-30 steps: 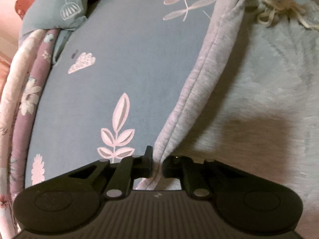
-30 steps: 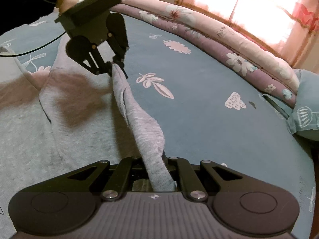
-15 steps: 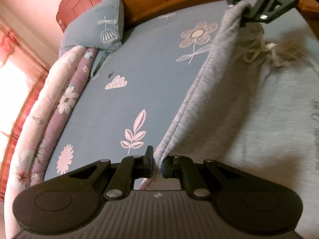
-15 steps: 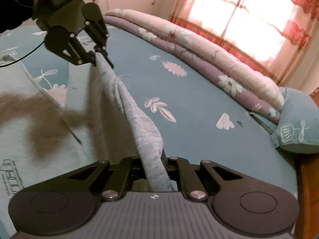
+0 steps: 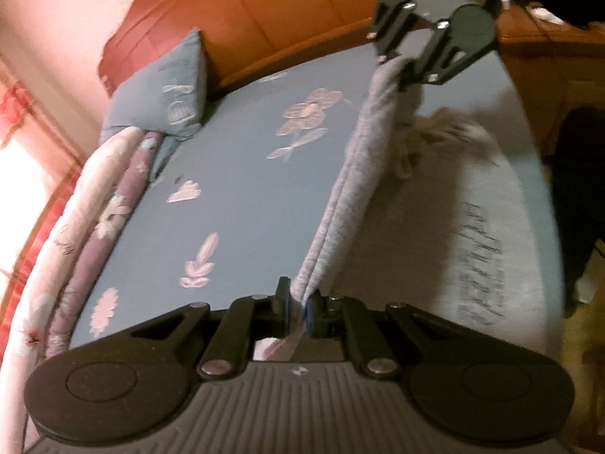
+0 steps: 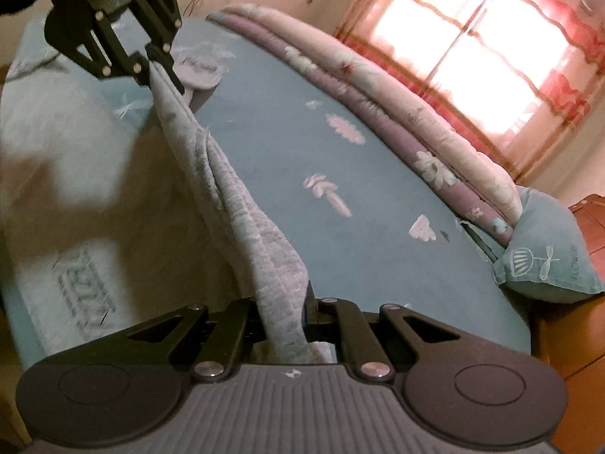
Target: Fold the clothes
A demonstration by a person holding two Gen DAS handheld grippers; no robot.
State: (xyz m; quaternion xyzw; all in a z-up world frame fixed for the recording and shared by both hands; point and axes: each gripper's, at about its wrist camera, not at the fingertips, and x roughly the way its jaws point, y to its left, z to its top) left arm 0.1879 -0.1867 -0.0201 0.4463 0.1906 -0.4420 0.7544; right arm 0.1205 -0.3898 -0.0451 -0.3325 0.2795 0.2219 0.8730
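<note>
One grey knitted garment (image 5: 340, 204) lies on the blue flower-printed bed (image 5: 234, 189); two black grippers pinch its raised folded edge: left gripper (image 5: 298, 308) clenched on it at 6 o'clock; right gripper (image 5: 395, 62) clamped on it at 1 o'clock; one blue pillow (image 5: 170, 94) at 10 o'clock.

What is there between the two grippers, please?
A raised edge of the grey garment runs taut from the left gripper to the right gripper; both wrist views show it.

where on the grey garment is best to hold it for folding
By the doubled long edge of the grey garment, one end in each gripper, coming from the bedsheet side. That edge already runs taut between left gripper and right gripper.
</note>
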